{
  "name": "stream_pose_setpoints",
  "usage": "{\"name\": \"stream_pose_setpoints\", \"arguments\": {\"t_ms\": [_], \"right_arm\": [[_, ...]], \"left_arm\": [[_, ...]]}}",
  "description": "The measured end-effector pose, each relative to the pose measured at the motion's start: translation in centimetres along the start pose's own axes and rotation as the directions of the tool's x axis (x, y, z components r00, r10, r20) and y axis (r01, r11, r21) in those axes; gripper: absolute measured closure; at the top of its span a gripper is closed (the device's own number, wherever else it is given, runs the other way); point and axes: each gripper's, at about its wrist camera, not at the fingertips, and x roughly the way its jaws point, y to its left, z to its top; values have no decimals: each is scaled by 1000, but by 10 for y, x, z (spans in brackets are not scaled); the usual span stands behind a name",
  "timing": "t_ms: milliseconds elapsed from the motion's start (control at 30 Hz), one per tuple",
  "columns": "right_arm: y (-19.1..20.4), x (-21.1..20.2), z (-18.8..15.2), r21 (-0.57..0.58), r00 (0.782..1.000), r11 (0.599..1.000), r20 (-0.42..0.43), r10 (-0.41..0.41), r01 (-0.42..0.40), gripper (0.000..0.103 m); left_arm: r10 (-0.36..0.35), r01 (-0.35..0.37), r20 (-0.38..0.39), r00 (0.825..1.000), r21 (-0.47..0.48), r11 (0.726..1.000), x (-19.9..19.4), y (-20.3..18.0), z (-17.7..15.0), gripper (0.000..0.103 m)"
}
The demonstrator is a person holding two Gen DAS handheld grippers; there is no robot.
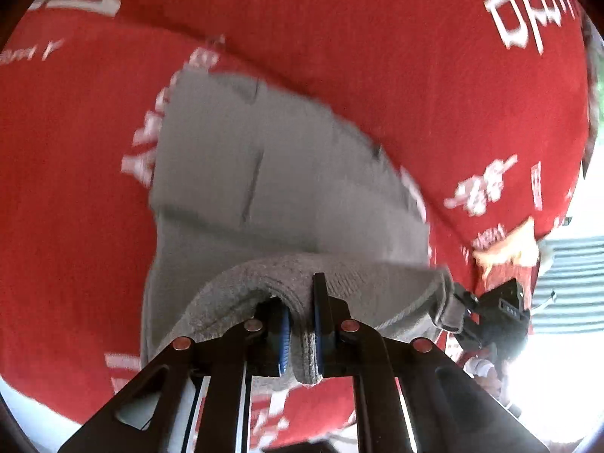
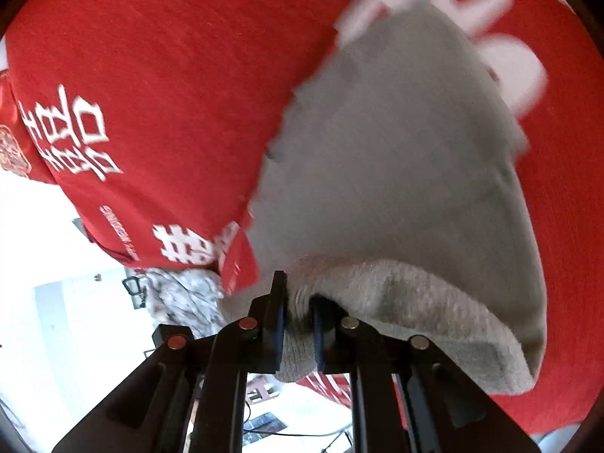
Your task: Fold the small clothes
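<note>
Grey knitted cloth (image 1: 241,173) is pinched along its near edge by both claws and is spread over a red covering with white print (image 1: 377,56). The left claw (image 1: 302,336) is clamped on a thick fold; the right claw (image 2: 298,336) is clamped likewise, at the cloth's right end.

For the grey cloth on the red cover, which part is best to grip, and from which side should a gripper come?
Grip the grey cloth along its thick rolled near edge, coming from the near side, pointing downward. That edge lifts off the red cover, so fingers can close around it; the left gripper and right gripper hold it there.
</note>
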Motion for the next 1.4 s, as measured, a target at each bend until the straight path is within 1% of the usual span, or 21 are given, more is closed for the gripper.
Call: {"name": "stream_pose_setpoints", "arguments": {"t_ms": [133, 233, 367, 467, 500, 533, 567, 600, 667, 800, 867, 967, 1033, 1067, 1100, 1133, 1167, 1200, 1233, 1267, 1400], "right_arm": [[11, 17, 50, -5, 1000, 1000, 24, -14, 14, 90], [3, 26, 84, 46, 998, 999, 58, -19, 17, 90], [-9, 30, 116, 111, 996, 994, 82, -19, 10, 90], [-5, 28, 123, 74, 993, 993, 66, -94, 89, 85], [3, 27, 124, 26, 989, 990, 56, -139, 138, 66], [9, 26, 124, -11, 984, 985, 51, -171, 171, 49], [16, 25, 124, -58, 976, 975, 51, -210, 213, 24], [23, 25, 123, -107, 968, 962, 55, -245, 250, 21], [38, 27, 122, -214, 952, 928, 50, -301, 305, 21], [65, 41, 115, -382, 912, 833, 73, -404, 399, 21], [80, 59, 103, -493, 883, 750, 86, -462, 441, 21], [79, 87, 86, -597, 828, 634, 95, -553, 492, 21], [73, 107, 79, -632, 761, 534, 141, -633, 561, 23], [70, 110, 81, -630, 747, 518, 155, -646, 579, 33], [65, 113, 84, -613, 733, 514, 166, -659, 601, 61], [59, 112, 91, -567, 726, 538, 165, -668, 624, 77], [53, 105, 97, -533, 742, 575, 160, -651, 620, 93], [53, 97, 101, -490, 773, 632, 152, -616, 600, 96], [56, 86, 102, -457, 800, 674, 167, -576, 580, 96], [61, 80, 101, -456, 811, 683, 185, -555, 571, 96], [72, 74, 101, -464, 815, 676, 226, -534, 572, 97]], "left_arm": [[112, -113, 55, 992, 22, 993, 19, -9, 44, 93], [293, -294, 52, 955, 19, 956, 43, -11, 72, 93], [351, -351, 57, 935, -15, 936, 53, -8, 91, 93], [355, -353, 65, 933, -33, 935, 50, -12, 96, 93], [366, -365, 79, 927, -21, 931, 46, -16, 96, 88], [378, -379, 84, 922, -8, 925, 44, -17, 94, 78], [394, -395, 88, 915, 1, 919, 44, -19, 95, 37], [417, -419, 98, 904, 9, 908, 42, -20, 94, 9], [458, -468, 148, 877, 35, 883, 35, -27, 91, 7], [485, -499, 127, 865, 118, 859, 47, -35, 88, 7], [506, -520, 119, 854, 189, 833, 62, -41, 85, 7], [531, -538, 100, 842, 236, 809, 86, -42, 86, 7], [541, -544, 80, 837, 225, 808, 99, -35, 94, 7], [549, -551, 79, 832, 214, 806, 103, -31, 99, 8], [554, -557, 77, 829, 203, 805, 105, -28, 103, 15], [555, -558, 72, 828, 188, 808, 107, -23, 108, 29], [554, -553, 53, 831, 183, 813, 110, -20, 110, 77], [546, -540, 18, 837, 177, 823, 113, -16, 113, 96], [518, -513, 12, 855, 168, 842, 111, -14, 114, 96], [502, -499, 32, 864, 180, 848, 107, -16, 114, 96], [479, -489, 104, 872, 262, 832, 96, -30, 118, 96]]}}
